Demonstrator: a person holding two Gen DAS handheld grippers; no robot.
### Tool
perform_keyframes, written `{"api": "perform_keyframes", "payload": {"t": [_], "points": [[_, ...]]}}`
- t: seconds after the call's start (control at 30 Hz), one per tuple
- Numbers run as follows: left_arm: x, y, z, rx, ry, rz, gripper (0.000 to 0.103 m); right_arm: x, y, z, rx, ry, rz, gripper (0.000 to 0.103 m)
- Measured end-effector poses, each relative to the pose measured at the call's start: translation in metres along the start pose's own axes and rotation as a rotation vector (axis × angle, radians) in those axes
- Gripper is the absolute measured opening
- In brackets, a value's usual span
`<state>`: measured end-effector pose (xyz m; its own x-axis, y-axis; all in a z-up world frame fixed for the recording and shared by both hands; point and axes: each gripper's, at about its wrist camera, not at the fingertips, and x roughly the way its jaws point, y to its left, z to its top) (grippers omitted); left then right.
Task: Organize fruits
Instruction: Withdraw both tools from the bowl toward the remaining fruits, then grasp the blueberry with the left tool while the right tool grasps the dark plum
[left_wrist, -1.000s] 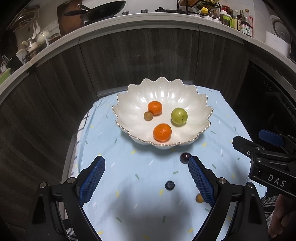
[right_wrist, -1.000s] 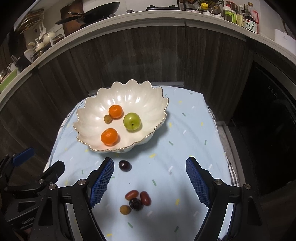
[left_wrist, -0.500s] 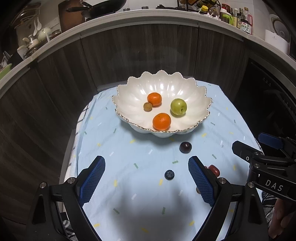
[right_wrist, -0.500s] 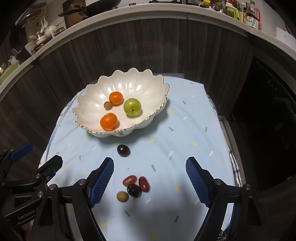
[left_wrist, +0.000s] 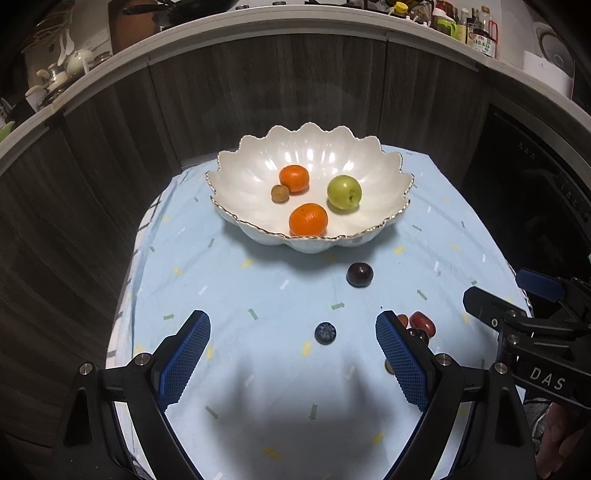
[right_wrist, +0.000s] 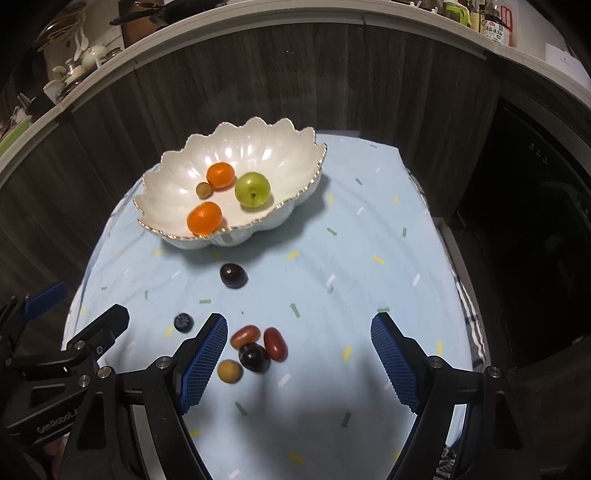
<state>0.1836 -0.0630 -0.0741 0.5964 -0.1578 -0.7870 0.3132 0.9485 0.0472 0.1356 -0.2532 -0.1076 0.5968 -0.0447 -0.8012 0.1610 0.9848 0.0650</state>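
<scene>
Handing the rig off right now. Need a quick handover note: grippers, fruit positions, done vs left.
Left hand-held gripper: open, empty, above the blueberry.
Right hand-held gripper: open, empty, above the fruit cluster.
Done: two tangerines, a green apple and a small brown fruit sit in the scalloped white bowl.
Left on the blue cloth: blueberry, dark plum, and the cluster of two red fruits, one dark, one tan.

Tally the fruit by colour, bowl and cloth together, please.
Orange: 2
Green: 1
Tan-brown: 2
Dark purple: 2
Red: 2
Blue: 1
Total: 10
</scene>
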Motion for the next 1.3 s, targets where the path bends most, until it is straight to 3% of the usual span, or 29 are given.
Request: {"api": "perform_keyframes", "payload": {"t": [0.67,1.13,1.3], "points": [[0.036,-0.003,-0.024,0.015,0.061,-0.031,0.091,0.030,0.000,-0.024,-0.015,0.065,0.012,0.081],[0.060,-0.002,-0.030,0.050,0.112,-0.090,0.077,0.051,0.009,-0.028,-0.042,0.111,0.036,0.080],[0.069,-0.004,-0.030,0.065,0.127,-0.120,0.072,0.057,0.013,-0.028,-0.055,0.127,0.056,0.070]]}}
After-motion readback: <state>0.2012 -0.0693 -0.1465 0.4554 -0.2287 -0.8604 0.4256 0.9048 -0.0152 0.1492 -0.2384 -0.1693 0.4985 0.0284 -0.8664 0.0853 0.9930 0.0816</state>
